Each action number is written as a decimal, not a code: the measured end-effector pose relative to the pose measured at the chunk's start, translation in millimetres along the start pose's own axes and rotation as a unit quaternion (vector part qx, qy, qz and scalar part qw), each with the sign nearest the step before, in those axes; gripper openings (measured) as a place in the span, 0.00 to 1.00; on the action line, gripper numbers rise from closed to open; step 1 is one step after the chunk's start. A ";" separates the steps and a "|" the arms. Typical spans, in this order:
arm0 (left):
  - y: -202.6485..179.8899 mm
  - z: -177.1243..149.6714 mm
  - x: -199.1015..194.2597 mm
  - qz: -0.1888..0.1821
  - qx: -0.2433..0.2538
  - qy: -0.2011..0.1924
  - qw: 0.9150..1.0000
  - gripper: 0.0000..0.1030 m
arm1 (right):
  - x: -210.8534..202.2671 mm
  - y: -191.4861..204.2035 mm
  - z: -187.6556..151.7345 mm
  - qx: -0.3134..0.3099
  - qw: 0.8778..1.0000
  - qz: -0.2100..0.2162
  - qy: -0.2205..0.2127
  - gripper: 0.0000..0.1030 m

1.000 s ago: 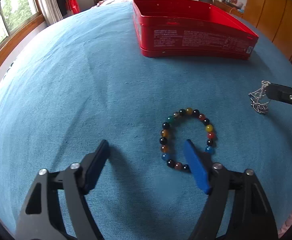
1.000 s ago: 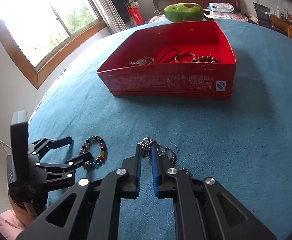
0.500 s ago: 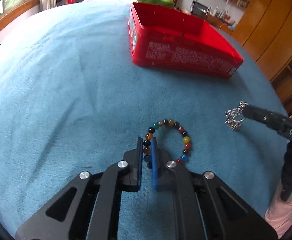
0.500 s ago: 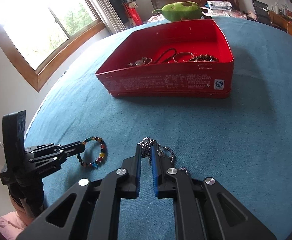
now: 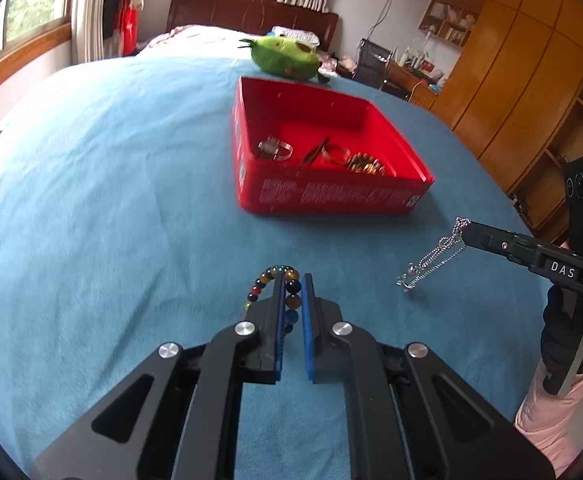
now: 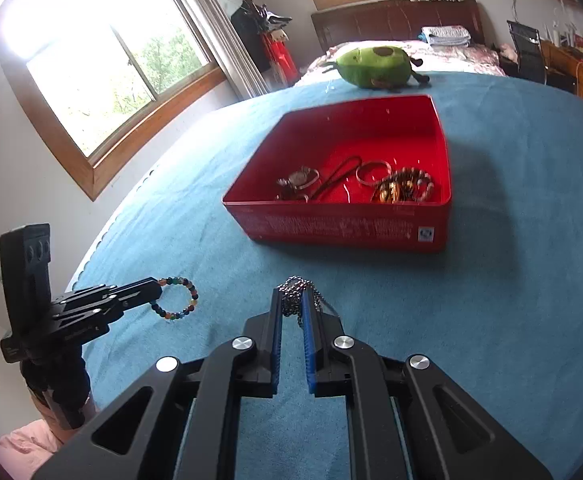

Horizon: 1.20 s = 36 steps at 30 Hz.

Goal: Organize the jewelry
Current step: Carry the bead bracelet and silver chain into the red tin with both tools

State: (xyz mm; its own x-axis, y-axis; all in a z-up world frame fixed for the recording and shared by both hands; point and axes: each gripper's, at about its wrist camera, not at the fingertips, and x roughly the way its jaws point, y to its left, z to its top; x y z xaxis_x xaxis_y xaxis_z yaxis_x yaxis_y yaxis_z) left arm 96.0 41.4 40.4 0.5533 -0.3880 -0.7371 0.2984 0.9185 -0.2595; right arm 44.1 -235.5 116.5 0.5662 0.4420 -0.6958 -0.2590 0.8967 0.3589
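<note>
Bracelet's (image 6: 176, 298) full loop, right-wrist view only

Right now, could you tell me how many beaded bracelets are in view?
2: the multicolored beaded bracelet is pinched in the left gripper, and a brown one lies in the red tin. More may be hidden there.

Left gripper (image 5: 292, 280), angled downward, jaws just closed and clamped on a bead bracelet (image 5: 269, 280). Right gripper (image 6: 292, 292), likewise angled downward, jaws clamped on a silver chain (image 6: 297, 298); a pink sleeve (image 5: 547, 412) shows behind it.
</note>
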 end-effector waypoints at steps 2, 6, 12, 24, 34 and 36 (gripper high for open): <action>-4.3 5.7 -3.1 -0.002 0.003 -0.007 1.000 0.06 | -5.6 2.3 5.4 -0.004 1.000 -0.003 -0.005 0.09; -10.9 26.2 -7.8 -0.005 0.007 -0.021 1.000 0.06 | -14.6 3.7 20.6 -0.010 1.000 -0.012 -0.014 0.09; -24.7 66.1 -10.4 0.002 0.024 -0.040 0.999 0.06 | -27.3 4.3 57.0 -0.016 0.999 -0.019 -0.033 0.09; -33.4 146.2 44.6 0.006 0.026 -0.048 0.998 0.06 | 14.6 -13.9 144.2 -0.010 0.998 -0.041 -0.045 0.09; -19.9 188.4 143.7 0.023 0.018 0.006 1.000 0.06 | 117.5 -68.8 179.8 0.025 0.997 -0.074 0.018 0.09; -14.8 194.1 161.7 0.027 0.015 0.018 0.999 0.06 | 134.3 -77.8 182.4 0.029 0.996 -0.083 0.032 0.09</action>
State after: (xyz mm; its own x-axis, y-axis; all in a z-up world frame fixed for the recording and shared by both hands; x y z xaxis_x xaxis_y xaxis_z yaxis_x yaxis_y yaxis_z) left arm 332.0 -49.8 46.1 0.5411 -0.3350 -0.7714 0.2932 0.9348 -0.2003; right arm 283.0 -250.2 108.6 0.5465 0.2898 -0.7857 -0.1191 0.9556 0.2697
